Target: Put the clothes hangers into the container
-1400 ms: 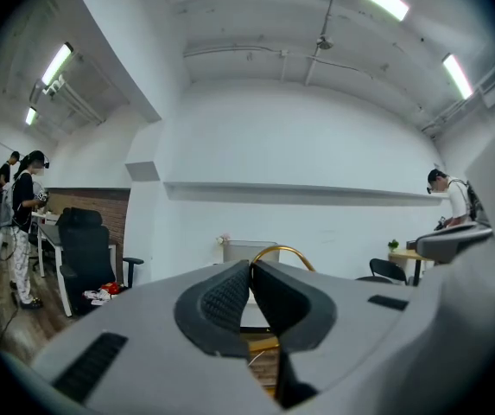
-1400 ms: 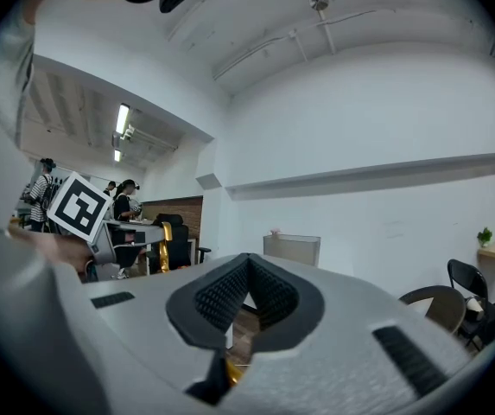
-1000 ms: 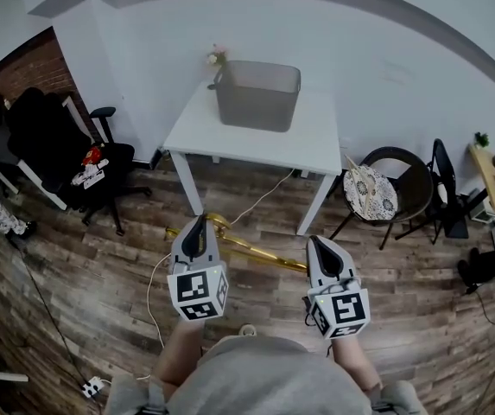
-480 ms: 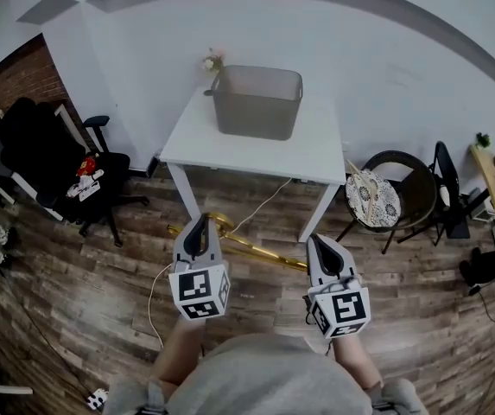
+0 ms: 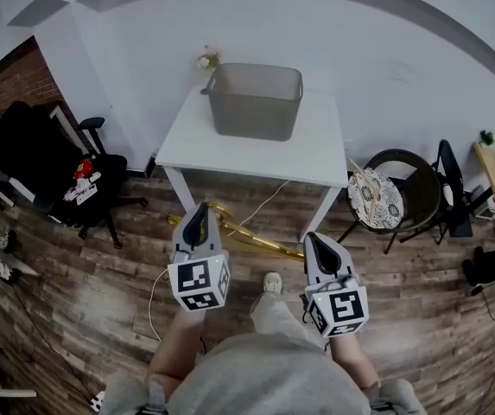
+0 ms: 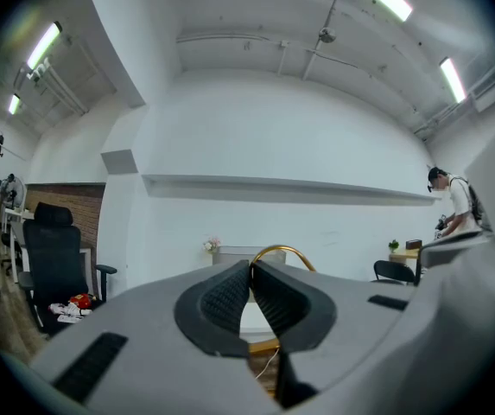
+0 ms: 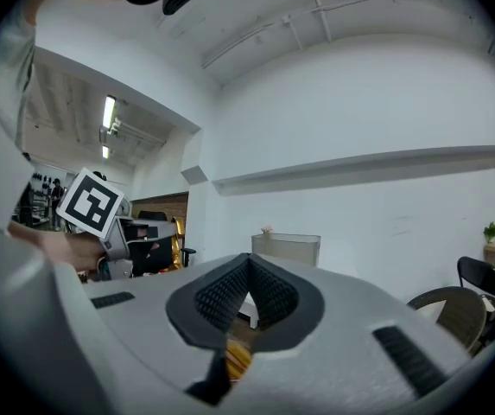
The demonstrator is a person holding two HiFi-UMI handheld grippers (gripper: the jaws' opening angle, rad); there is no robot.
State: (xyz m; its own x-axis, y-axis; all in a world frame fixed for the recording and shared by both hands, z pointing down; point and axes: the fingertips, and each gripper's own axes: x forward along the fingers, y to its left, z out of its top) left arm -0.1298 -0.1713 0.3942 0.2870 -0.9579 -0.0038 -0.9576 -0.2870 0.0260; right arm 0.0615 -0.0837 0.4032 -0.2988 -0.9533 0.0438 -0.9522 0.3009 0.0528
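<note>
A gold clothes hanger (image 5: 251, 242) hangs level over the wooden floor, held between my two grippers. My left gripper (image 5: 199, 212) is shut on its hook end; the gold hook (image 6: 283, 252) curves up just behind the closed jaws in the left gripper view. My right gripper (image 5: 314, 242) is shut on the other end, and a gold piece (image 7: 238, 359) shows below its jaws. The grey container (image 5: 254, 102) stands on the white table (image 5: 247, 150) ahead and appears beyond the jaws as container (image 7: 286, 247).
A black office chair (image 5: 48, 158) stands at the left, and a round chair with a patterned cushion (image 5: 372, 193) at the right of the table. A white cable (image 5: 260, 201) runs under the table. Small flowers (image 5: 206, 59) sit beside the container.
I have come a little closer to the table, and a foot now shows stepped forward on the floor. Both grippers keep hold of the hanger.
</note>
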